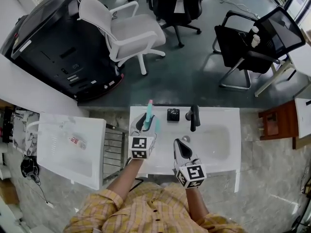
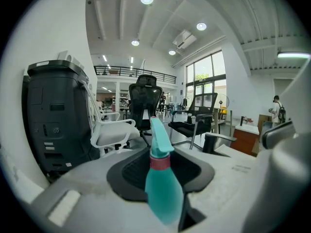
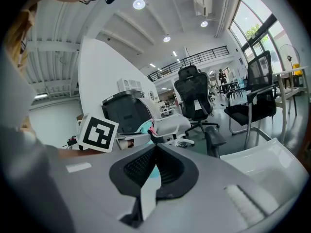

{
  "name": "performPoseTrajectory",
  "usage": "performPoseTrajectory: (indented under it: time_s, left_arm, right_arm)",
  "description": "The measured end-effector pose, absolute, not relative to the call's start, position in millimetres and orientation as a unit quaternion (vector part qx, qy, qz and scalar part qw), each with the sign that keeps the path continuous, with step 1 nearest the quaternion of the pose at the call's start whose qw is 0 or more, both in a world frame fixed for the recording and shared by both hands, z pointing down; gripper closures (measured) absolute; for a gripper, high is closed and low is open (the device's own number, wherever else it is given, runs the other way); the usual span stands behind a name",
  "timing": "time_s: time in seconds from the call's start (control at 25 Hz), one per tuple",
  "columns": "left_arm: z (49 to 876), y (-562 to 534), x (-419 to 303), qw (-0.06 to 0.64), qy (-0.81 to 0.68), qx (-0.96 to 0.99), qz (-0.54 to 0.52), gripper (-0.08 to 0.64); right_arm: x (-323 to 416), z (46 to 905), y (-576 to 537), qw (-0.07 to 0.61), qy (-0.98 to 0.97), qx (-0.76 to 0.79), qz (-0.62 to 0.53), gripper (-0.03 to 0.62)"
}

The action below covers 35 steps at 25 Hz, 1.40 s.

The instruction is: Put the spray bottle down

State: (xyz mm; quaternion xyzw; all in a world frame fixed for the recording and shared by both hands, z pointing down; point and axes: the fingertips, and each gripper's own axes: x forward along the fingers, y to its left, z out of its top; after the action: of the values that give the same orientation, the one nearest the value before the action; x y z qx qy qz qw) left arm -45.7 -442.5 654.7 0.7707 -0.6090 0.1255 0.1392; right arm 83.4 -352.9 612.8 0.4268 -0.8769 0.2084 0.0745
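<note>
Left gripper (image 1: pixel 148 122) holds the teal spray bottle (image 1: pixel 147 113) upright, its fingers (image 2: pixel 130 173) pinching the body on both sides below the pink collar. The bottle is over the back left part of the white surface (image 1: pixel 228 116), left of the basin and near a small black item (image 1: pixel 173 114) and the faucet (image 1: pixel 194 117). Can't tell if its base touches the surface. Right gripper (image 1: pixel 180 145) is over the front left of the basin, fingers (image 3: pixel 171 173) pressed together at the tips with nothing between. White chair (image 1: pixel 124 30) is on the floor beyond.
</note>
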Motion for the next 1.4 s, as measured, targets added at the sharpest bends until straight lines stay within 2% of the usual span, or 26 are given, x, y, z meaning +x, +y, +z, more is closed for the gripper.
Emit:
performPoseTrajectory:
  time_s: [0.4, 1.0, 1.4]
  left_arm:
    - [677, -464, -46, 0.138, -0.609, 0.769, 0.138, 0.420]
    - [692, -480, -45, 0.097, -0.604, 0.775, 0.160, 0.417]
    - [689, -473, -43, 0.109, -0.598, 0.779, 0.154, 0.370]
  right_arm:
    - [95, 619, -359, 0.079, -0.873, 0.434, 0.208, 0.592]
    - [104, 619, -365, 0.086, -0.867, 0.449, 0.199, 0.592]
    - [98, 612, -358, 0.082, -0.869, 0.448, 0.193, 0.592]
